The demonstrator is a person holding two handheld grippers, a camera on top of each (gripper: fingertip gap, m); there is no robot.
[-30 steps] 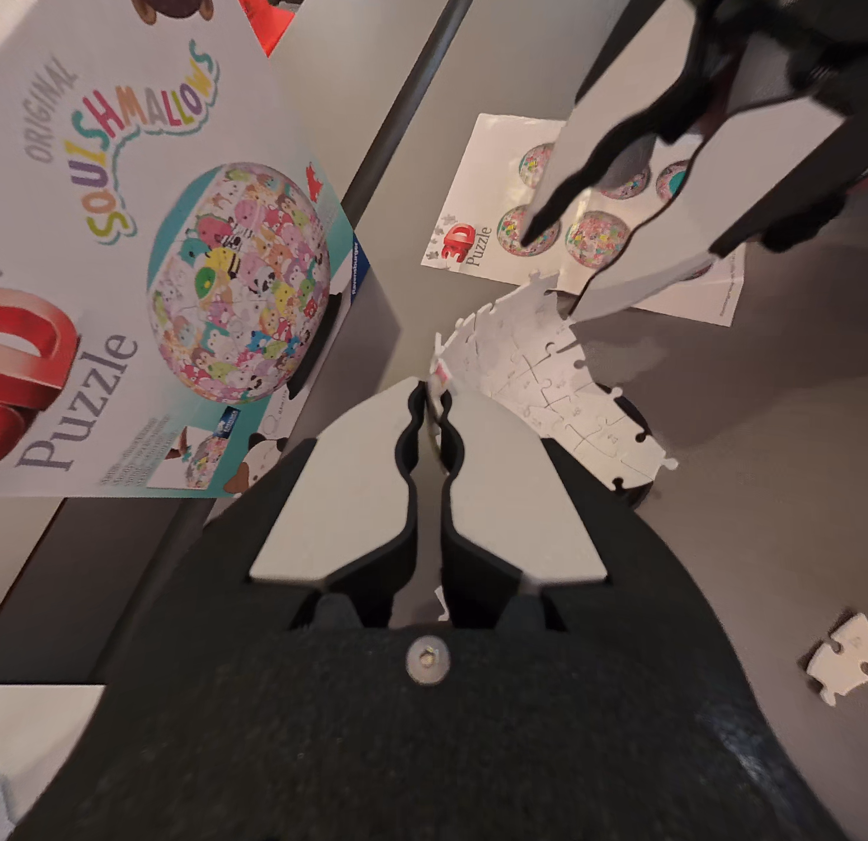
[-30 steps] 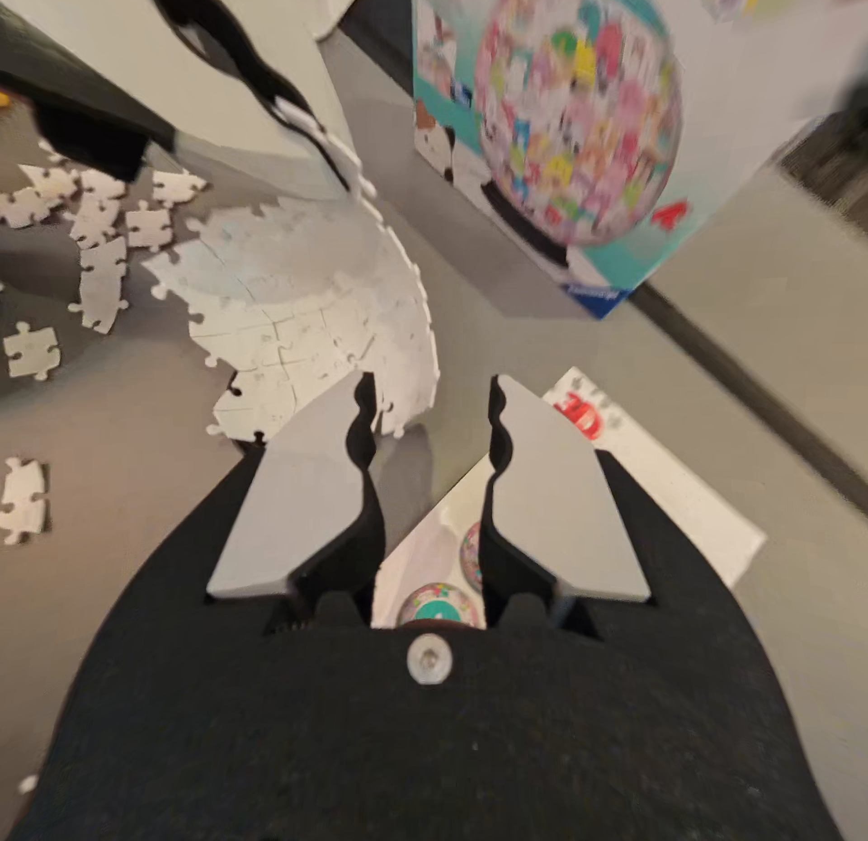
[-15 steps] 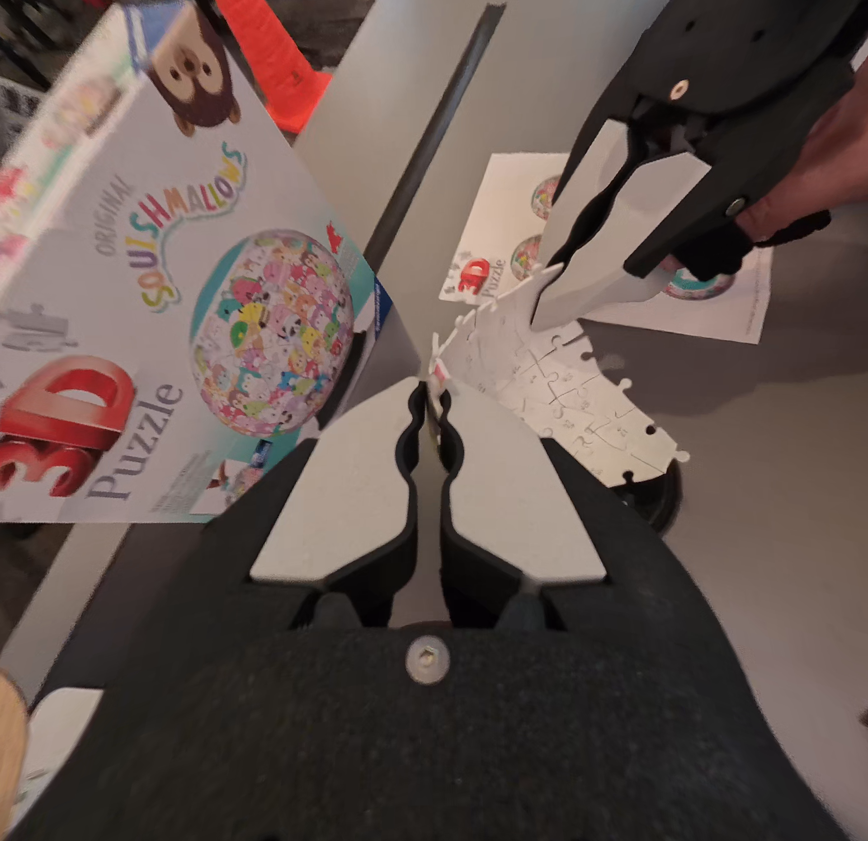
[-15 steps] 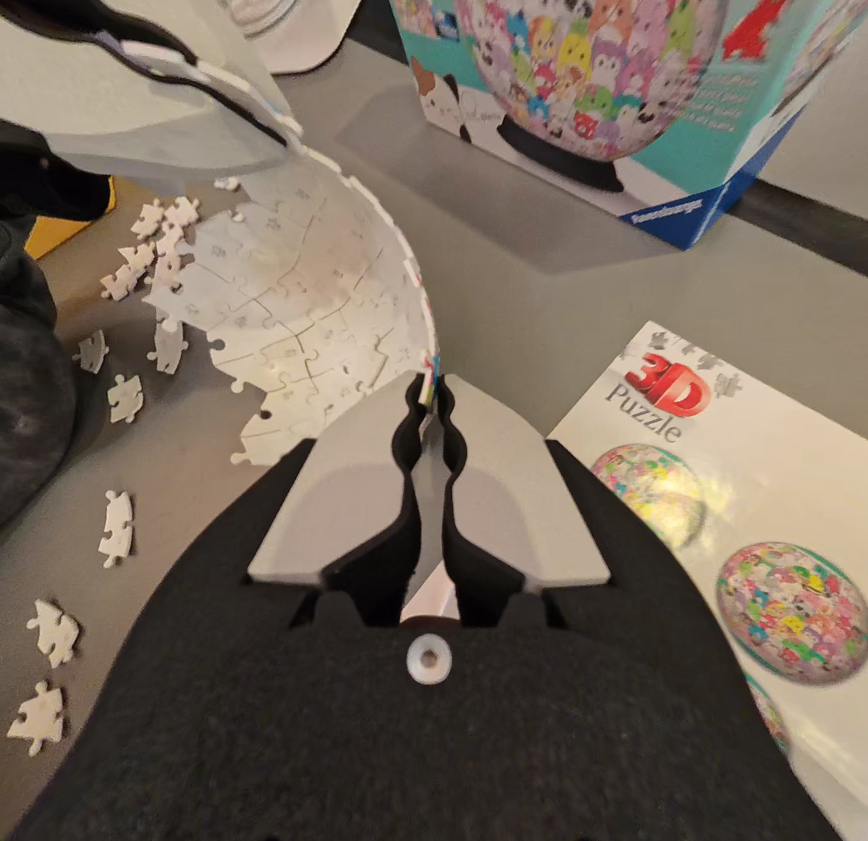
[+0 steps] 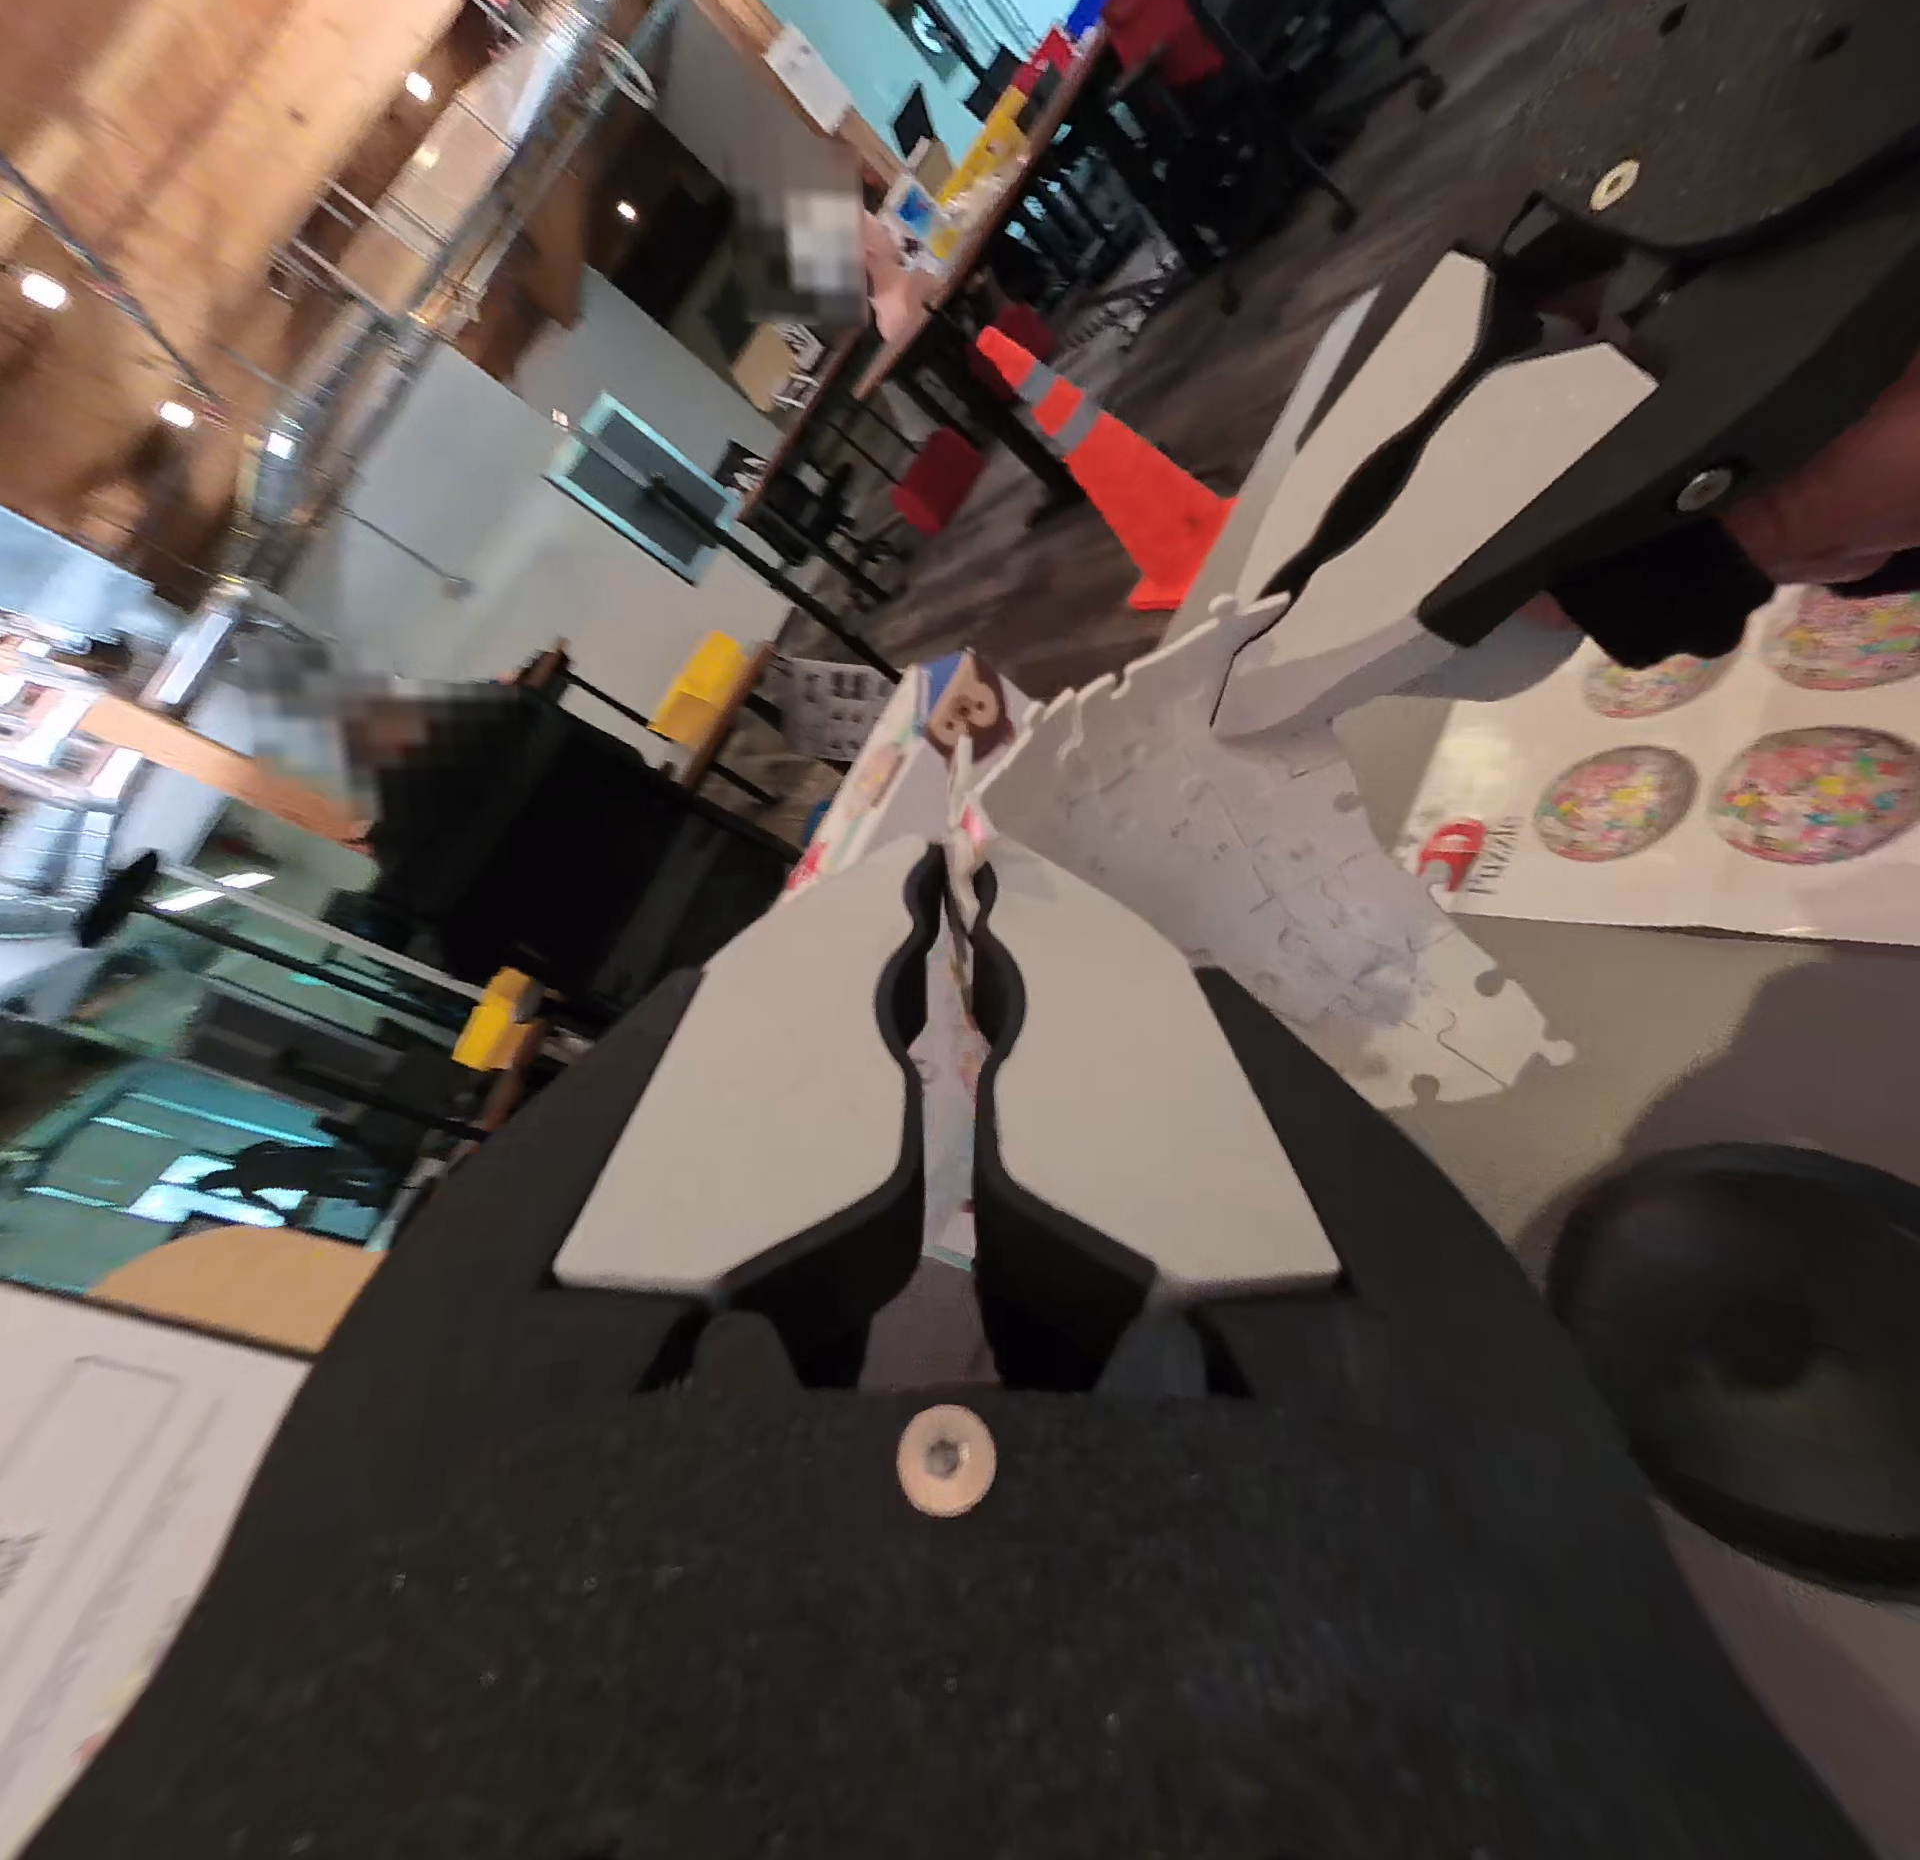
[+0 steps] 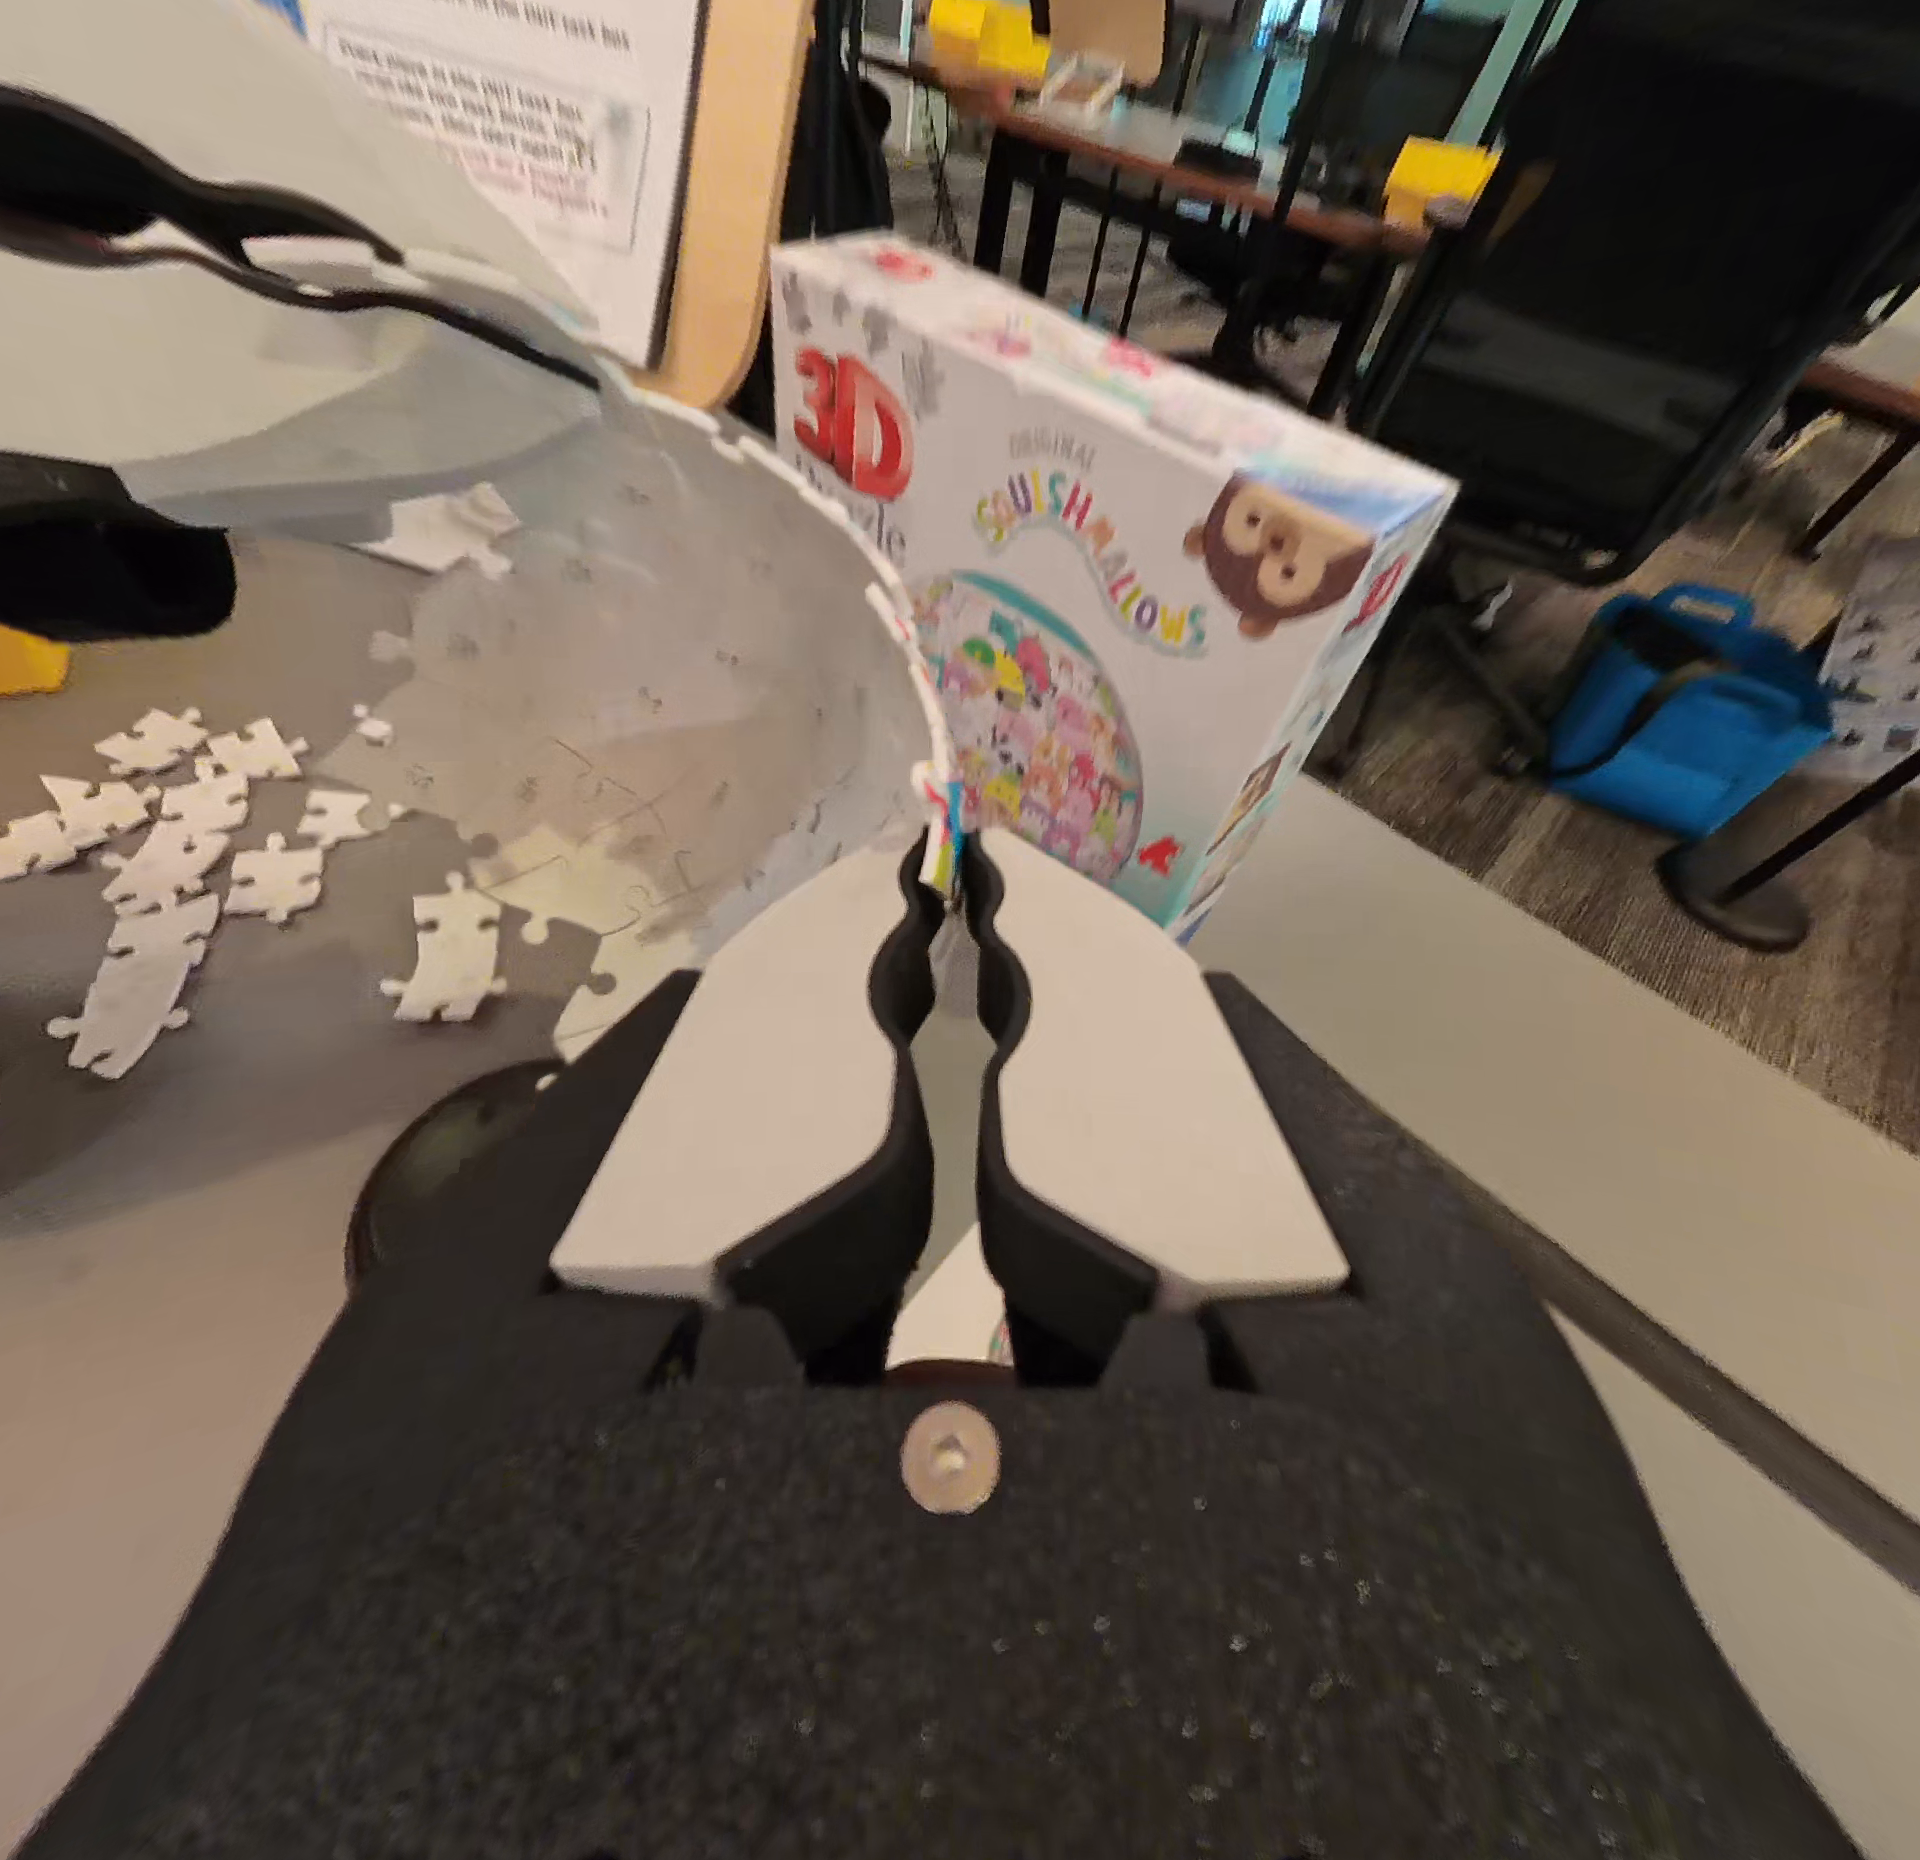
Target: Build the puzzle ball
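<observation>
The partly built puzzle ball is a curved white shell (image 5: pixel 1195 854), seen from its inner side, with coloured print along its rim. My left gripper (image 5: pixel 961 865) is shut on one edge of the rim. My right gripper (image 6: pixel 948 854) is shut on the opposite edge of the shell (image 6: pixel 644 667). Both hold it tilted above the grey table, off the black round stand (image 5: pixel 1745 1363). The right gripper also shows in the left wrist view (image 5: pixel 1252 626). The left gripper also shows in the right wrist view (image 6: pixel 592 376). Several loose white pieces (image 6: pixel 187 823) lie on the table.
The puzzle box (image 6: pixel 1143 584) stands upright behind the shell. A printed instruction sheet (image 5: pixel 1662 802) lies flat on the table. The stand also shows beside my right gripper (image 6: pixel 447 1135). An orange cone (image 5: pixel 1122 460), chairs, tables and a blue bag (image 6: pixel 1683 709) are beyond the table edge. The left gripper's tips are roughly 10 centimeters from the right gripper's.
My right gripper closed on the shell's rim. Both grippers then lifted and tilted the shell off the black stand, and the views swung up toward the room.
</observation>
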